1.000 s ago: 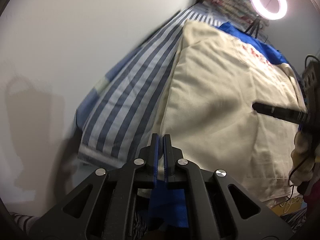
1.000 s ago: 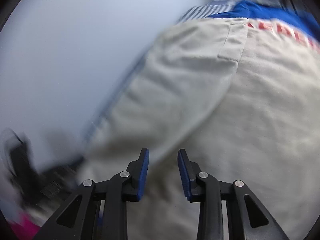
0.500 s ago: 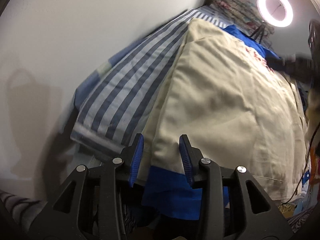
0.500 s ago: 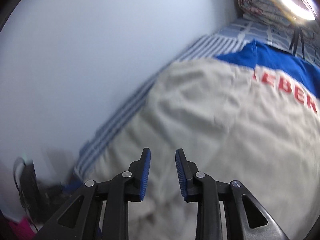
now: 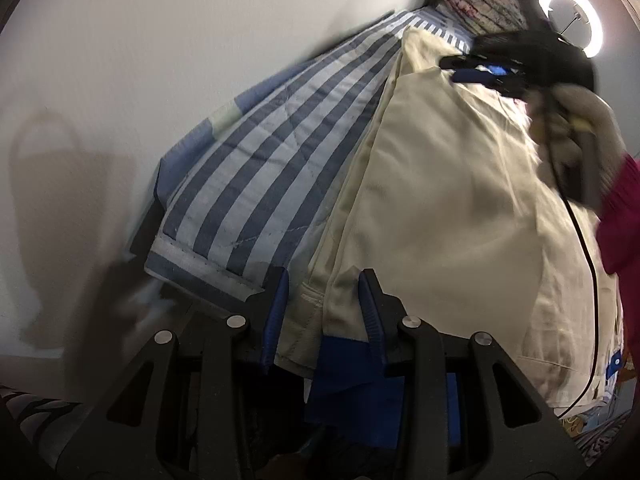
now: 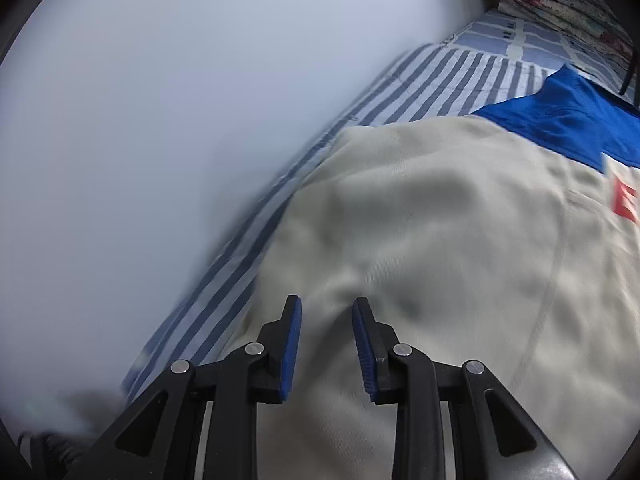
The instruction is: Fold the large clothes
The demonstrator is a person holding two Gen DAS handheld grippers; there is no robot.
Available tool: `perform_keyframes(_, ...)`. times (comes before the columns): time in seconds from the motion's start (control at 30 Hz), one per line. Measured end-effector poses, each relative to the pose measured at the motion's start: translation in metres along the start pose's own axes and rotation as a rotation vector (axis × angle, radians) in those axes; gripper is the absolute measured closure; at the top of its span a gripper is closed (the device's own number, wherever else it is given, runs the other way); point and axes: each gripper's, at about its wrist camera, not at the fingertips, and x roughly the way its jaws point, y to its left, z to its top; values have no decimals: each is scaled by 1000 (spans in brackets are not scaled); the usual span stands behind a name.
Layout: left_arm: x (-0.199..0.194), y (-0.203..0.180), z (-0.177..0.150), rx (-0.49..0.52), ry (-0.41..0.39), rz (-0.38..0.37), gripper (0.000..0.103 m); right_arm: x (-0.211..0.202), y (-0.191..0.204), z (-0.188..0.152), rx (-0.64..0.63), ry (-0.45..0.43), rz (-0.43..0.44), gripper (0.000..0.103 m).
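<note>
Cream garment (image 6: 420, 240) with blue yoke, red lettering; bedspread (image 5: 260, 176) blue-white striped; tool pads (image 6: 291, 340) blue

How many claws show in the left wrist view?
2. The left claw at the bottom, astride the cream garment's near edge; the right claw top right, blurred, over its far end.

Right hand-held gripper (image 5: 516, 60) motion-blurred; red lettering (image 6: 626, 202) on cream garment (image 6: 440, 260) cut off.

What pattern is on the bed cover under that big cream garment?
Blue-and-white stripes on the quilted bed cover, clearest in the left wrist view.
</note>
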Motion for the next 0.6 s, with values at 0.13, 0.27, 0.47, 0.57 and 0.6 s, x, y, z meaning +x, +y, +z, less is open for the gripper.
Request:
perform_keyframes(0.13,2,-3,-3,33,-2,19,66,37,-7,21,50,0,-20,79)
perform_keyframes(0.27,-7,5,-1,-18,-29,-25,66,28,-4,33,69,18,0,76)
perform_keyframes(0.47,-10,22,13,-120,-42,-134,66,-10,3,-7,6,45,-37,75)
perform_keyframes(0.57,-1,24,17,-141,-22,-127,66,-25,-8,-42,-18,35,-91,75)
perform_keyframes(0.6,-1,24,18,-147,-21,-129,66,-26,-15,-53,-4,38,-76,75)
